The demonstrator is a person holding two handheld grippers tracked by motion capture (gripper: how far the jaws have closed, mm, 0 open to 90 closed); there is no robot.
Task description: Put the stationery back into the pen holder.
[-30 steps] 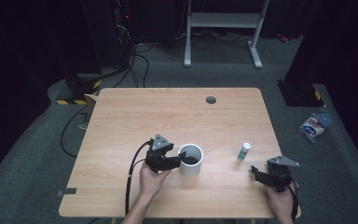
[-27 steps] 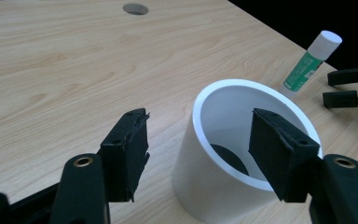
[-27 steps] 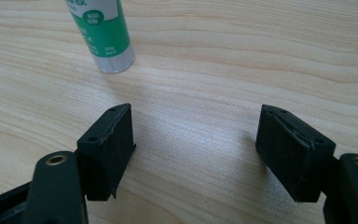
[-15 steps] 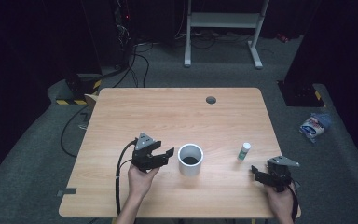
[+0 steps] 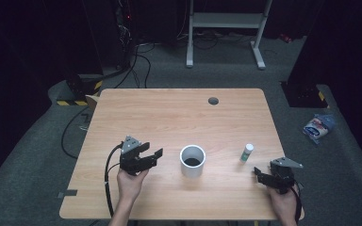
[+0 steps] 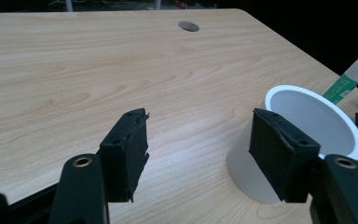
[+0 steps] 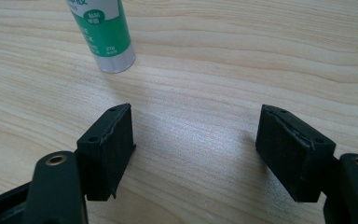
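The light wooden table (image 5: 169,117) carries everything here, and the person's left gripper (image 5: 152,155) hovers over its near-left part with its black jaws standing apart and nothing between them; in the left gripper view the gap shows bare wood. A second ago this gripper was right at the white cylindrical plastic cup (image 5: 192,161), one jaw at its rim; it has since drawn back to the left, so the cup now stands free, just to the right of the jaws and not touching them. The cup is upright, open at the top, with a dark inside. The right gripper (image 5: 260,174), at the near-right edge, has kept its place, its jaws likewise wide apart over bare wood. Just ahead of it and to its left stands the small green-and-white glue stick (image 5: 247,152), upright with a white cap, untouched.
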